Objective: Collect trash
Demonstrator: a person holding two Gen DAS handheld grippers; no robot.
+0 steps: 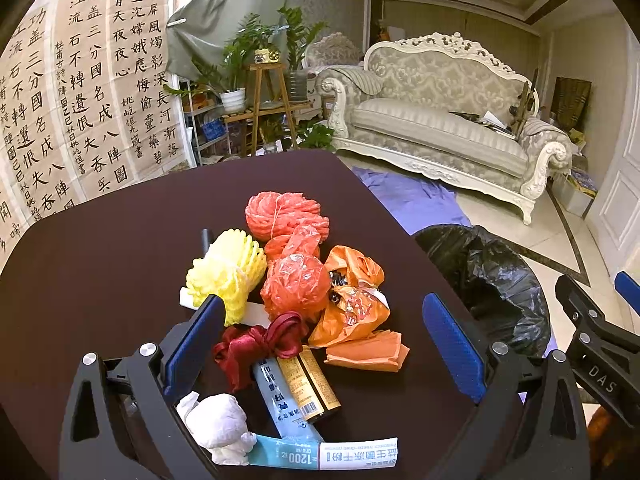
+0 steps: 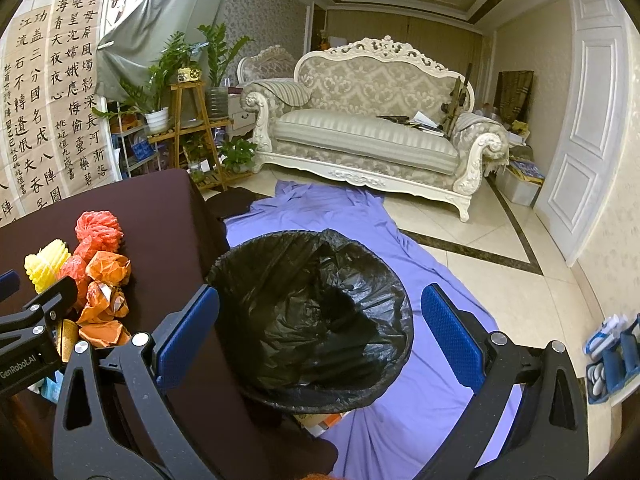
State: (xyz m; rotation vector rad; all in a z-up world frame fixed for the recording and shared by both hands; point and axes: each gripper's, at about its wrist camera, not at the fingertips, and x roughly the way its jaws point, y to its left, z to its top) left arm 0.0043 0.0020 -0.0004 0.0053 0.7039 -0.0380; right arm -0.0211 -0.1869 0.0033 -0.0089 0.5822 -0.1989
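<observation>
Left wrist view: the left hand-held gripper (image 1: 320,344) is hovering over a dark desk (image 1: 100,264), its blue pads spread wide and gripping nothing. A heap of trash is lying on the desk — a red ribbon bow (image 1: 260,342), gold sachets (image 1: 310,384) and a blue-grey sachet (image 1: 282,398) are sitting between the pads, with a crumpled white tissue (image 1: 218,424) nearest the camera. Beyond them are lying an orange plastic bag (image 1: 352,304), a yellow foam fruit net (image 1: 226,272) and a red foam net (image 1: 284,214). The risk here, likely, is closing on several light pieces at once and dropping some short of the bin.

Right wrist view: the right hand-held gripper (image 2: 320,332) is also spread and empty, hanging over the black-lined trash bin (image 2: 312,312) standing on a purple sheet (image 2: 420,400) just beside the desk. The trash heap is lying to its left — well outside its pads.
</observation>
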